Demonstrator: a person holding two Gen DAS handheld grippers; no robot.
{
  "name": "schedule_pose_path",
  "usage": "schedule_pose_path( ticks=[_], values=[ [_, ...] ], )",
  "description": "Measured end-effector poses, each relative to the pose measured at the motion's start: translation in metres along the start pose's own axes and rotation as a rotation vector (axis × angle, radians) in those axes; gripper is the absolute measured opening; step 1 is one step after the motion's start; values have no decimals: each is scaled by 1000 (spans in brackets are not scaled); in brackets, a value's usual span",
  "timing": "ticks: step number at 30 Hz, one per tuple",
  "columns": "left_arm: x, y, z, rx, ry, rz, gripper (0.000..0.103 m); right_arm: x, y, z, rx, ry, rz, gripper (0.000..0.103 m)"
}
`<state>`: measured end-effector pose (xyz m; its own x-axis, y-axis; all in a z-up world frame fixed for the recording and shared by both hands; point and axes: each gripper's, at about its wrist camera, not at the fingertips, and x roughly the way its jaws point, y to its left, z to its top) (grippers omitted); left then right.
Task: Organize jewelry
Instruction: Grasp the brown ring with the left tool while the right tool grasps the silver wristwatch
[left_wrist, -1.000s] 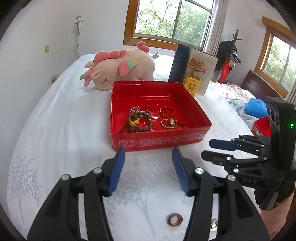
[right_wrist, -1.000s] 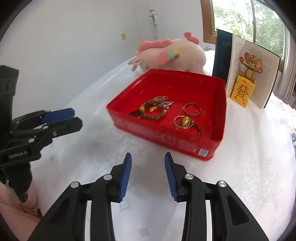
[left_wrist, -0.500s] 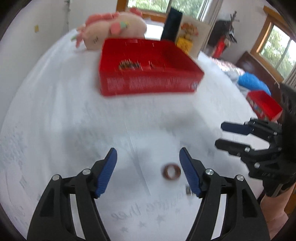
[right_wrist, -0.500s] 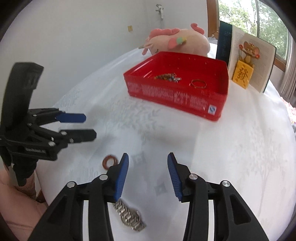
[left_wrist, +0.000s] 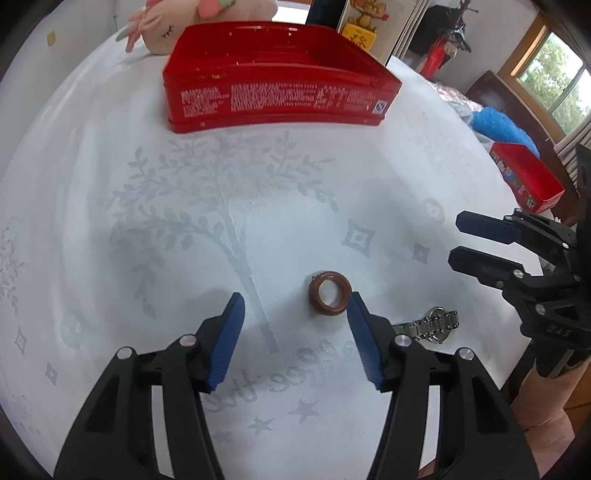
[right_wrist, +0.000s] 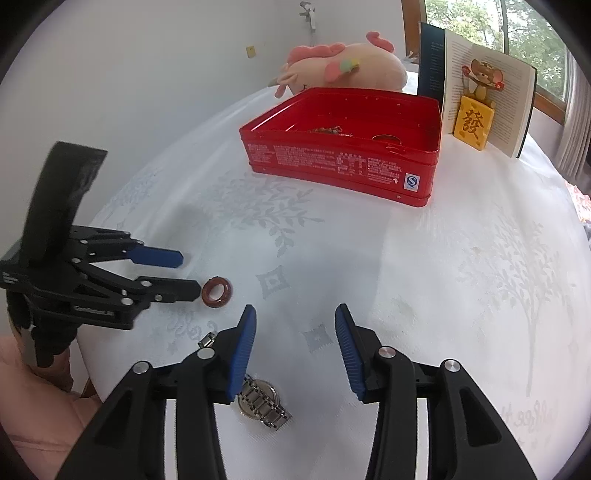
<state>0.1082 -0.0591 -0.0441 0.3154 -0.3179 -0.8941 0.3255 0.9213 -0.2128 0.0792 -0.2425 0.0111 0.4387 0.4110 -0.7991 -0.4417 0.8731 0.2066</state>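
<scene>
left gripper (left_wrist: 295, 321) dropped from tin (left_wrist: 277, 96) to ring (left_wrist: 330, 298), jaws apart around it | right gripper (right_wrist: 293, 345) apart over watch (right_wrist: 263, 402) | pickup next, probably

The yellow block (right_wrist: 474, 123) in front of the open book (right_wrist: 491, 107) bears the character "發". The red tin (right_wrist: 343, 162) carries a blue "S" mark; its remaining print is illegible.
</scene>
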Motion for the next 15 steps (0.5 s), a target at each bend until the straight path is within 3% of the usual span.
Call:
schedule_pose_path(
  ticks=[9, 15],
  values=[
    [16, 1, 9, -14, 35, 8, 44, 1, 5, -5, -21, 22, 13, 45],
    [17, 4, 11, -11, 35, 32, 24, 10, 16, -8, -71, 72, 39, 45]
  ],
)
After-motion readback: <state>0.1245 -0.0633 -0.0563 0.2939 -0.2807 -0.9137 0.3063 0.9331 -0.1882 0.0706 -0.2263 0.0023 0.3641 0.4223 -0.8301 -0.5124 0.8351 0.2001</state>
